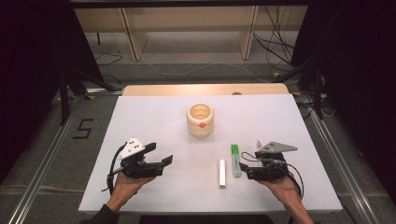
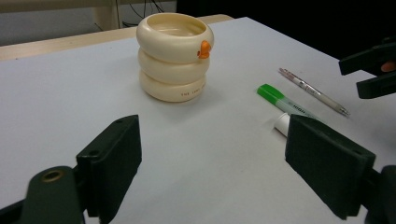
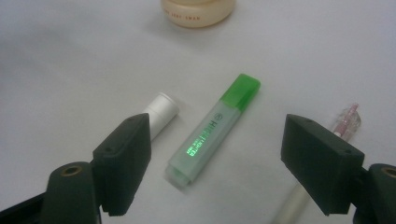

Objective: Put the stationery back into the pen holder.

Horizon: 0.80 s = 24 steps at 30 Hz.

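Note:
A cream pen pot (image 1: 200,120) made of stacked rings, with an orange knob, stands at the middle of the white table. A green highlighter (image 1: 236,160), a white tube (image 1: 222,172) and a clear pen (image 2: 313,91) lie on the near right. My right gripper (image 1: 243,170) hovers just right of the highlighter (image 3: 212,128), open, with the marker framed between its jaws and untouched; the tube (image 3: 161,112) and pen (image 3: 345,121) lie to either side. My left gripper (image 1: 159,154) is open at the near left, holding nothing, facing the pot (image 2: 173,56).
The white table top (image 1: 154,116) has a wooden strip along its far edge. Beyond it are wooden furniture legs and cables on the floor. In the left gripper view, the right gripper's jaws (image 2: 373,70) show at the right edge.

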{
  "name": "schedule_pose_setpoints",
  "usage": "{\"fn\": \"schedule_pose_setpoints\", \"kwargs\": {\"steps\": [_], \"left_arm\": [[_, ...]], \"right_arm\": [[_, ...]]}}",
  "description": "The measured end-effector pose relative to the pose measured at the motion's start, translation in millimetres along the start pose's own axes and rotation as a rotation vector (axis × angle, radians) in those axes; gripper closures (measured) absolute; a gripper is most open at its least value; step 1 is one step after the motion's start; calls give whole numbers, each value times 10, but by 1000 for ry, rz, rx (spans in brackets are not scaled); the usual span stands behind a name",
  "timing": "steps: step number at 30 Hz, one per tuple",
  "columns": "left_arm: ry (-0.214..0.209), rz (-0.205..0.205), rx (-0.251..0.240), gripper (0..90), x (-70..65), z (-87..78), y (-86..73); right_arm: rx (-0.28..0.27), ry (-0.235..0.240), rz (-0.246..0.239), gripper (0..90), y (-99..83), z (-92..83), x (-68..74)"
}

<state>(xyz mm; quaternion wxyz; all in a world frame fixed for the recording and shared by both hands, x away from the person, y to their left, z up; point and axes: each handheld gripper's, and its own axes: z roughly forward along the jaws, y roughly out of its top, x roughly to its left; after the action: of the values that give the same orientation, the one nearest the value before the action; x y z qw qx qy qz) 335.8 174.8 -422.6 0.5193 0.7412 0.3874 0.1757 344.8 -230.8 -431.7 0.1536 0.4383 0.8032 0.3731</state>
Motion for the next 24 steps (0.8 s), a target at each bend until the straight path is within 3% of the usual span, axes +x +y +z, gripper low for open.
{"fn": "schedule_pose_setpoints", "kwargs": {"steps": [8, 18, 24], "left_arm": [[-2, -2, -8, 180, 15, -26, -18], [-10, -3, -2, 180, 18, -26, -25], [-10, -6, -4, 180, 15, -18, -25]], "right_arm": [[133, 10, -20, 260, 209, 255, 44], [235, -33, -28, 264, 334, 476, 47], [291, -26, -23, 275, 341, 585, 10]]}}
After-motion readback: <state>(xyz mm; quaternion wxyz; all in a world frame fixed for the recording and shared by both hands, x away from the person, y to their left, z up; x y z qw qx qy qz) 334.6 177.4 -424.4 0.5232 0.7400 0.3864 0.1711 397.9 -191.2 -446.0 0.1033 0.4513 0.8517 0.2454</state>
